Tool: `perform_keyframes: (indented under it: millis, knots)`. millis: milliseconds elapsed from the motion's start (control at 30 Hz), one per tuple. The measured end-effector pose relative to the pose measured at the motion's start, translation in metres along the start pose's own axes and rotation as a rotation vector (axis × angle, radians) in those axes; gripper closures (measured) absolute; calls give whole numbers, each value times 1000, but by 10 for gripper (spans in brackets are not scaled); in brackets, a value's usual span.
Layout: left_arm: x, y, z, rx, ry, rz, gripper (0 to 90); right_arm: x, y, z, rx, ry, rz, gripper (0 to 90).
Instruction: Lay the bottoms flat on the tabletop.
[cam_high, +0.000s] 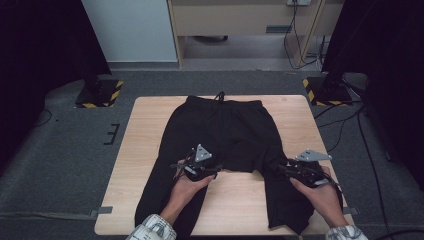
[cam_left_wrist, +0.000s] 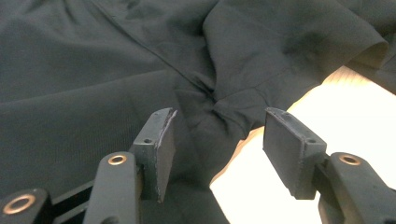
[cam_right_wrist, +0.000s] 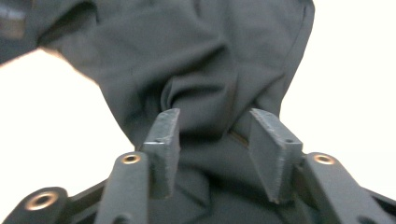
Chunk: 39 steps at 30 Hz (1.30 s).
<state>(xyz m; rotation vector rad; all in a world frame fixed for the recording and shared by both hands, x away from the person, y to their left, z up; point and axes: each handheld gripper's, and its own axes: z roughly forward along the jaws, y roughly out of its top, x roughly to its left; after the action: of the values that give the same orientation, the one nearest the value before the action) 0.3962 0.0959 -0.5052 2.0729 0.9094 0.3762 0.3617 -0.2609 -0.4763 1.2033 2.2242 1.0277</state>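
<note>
Black trousers (cam_high: 225, 130) lie flat on the wooden table (cam_high: 145, 125), waistband at the far edge and legs toward me. My left gripper (cam_high: 216, 170) hovers at the crotch, where the inner leg seams meet. In the left gripper view its jaws (cam_left_wrist: 217, 140) stand open over the dark cloth (cam_left_wrist: 93, 93), with nothing pinched. My right gripper (cam_high: 281, 170) sits on the right leg near its inner edge. In the right gripper view its jaws (cam_right_wrist: 212, 140) are apart, and a raised fold of the cloth (cam_right_wrist: 201, 98) stands between them without being visibly pressed.
Bare wood shows between the two legs (cam_high: 245, 200) and along both sides of the table. Two stand bases with yellow-black stripes (cam_high: 100, 92) (cam_high: 325, 90) rest on the grey floor beyond the far corners. Cables trail on the floor at the right.
</note>
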Motion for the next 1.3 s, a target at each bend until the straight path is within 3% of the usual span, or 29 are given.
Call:
perform_keyframes:
  millis: [100, 200, 267, 500, 633, 867, 1067, 1233, 1300]
  knots:
    - [-4, 5, 10, 2, -24, 3, 406, 1, -12, 3, 3, -21, -18, 627]
    - [-9, 10, 20, 18, -10, 48, 393, 2, -20, 8, 13, -4, -17, 699]
    - [-10, 13, 26, 20, -13, 23, 397, 3, -24, 11, 18, 6, -13, 725]
    - [-11, 16, 48, 61, -8, -8, 445, 0, -41, 16, 60, 1, 7, 673]
    - [-12, 14, 59, 89, 23, 23, 539, -3, -46, 19, 91, 7, 8, 648]
    - [-3, 14, 55, 90, 41, 8, 812, -4, -50, 16, 111, 39, 17, 669]
    - [6, 14, 45, 51, 60, -21, 818, -2, -60, 2, 125, 66, -26, 691]
    - [12, 12, 42, 37, 44, -30, 804, 0, -65, -9, 143, 83, -43, 656]
    - [12, 11, 42, 30, 35, -28, 797, -3, -62, -10, 93, 71, -34, 601]
